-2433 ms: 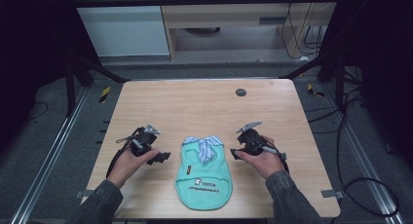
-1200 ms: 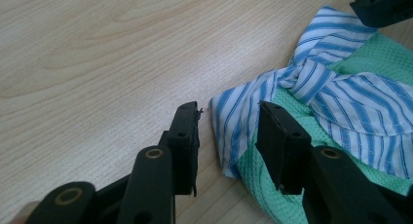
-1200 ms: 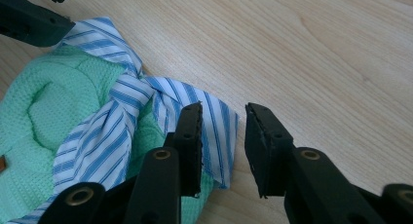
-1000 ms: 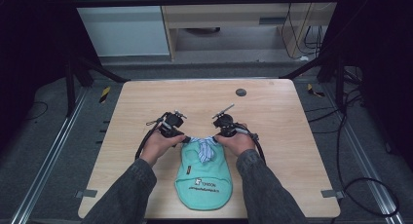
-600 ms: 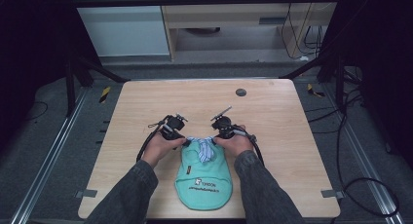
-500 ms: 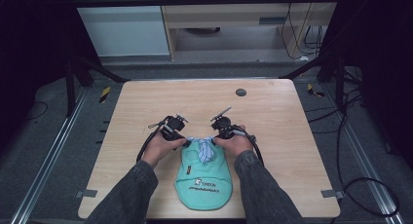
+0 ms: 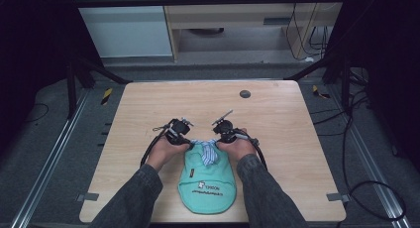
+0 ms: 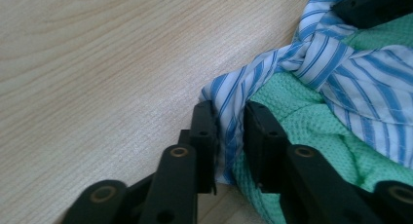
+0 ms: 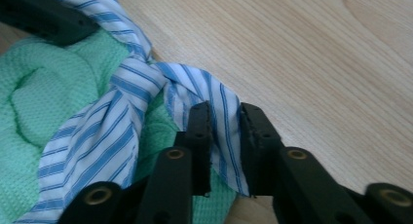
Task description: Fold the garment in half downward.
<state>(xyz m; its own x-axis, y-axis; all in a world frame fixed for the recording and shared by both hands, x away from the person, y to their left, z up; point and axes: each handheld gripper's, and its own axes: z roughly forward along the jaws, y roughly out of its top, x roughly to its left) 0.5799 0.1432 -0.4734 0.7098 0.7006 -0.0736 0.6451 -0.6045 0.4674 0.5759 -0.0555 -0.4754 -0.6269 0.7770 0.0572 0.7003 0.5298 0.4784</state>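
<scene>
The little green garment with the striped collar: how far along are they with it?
Done: the green garment lies flat on the table, striped collar knotted at its top. In hand: the left gripper and right gripper each pinch a collar end. Left: probably pulling or folding it; the goal isn't shown.

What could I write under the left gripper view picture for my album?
The left gripper pinches the striped cloth beside the green cloth on the table.
</scene>
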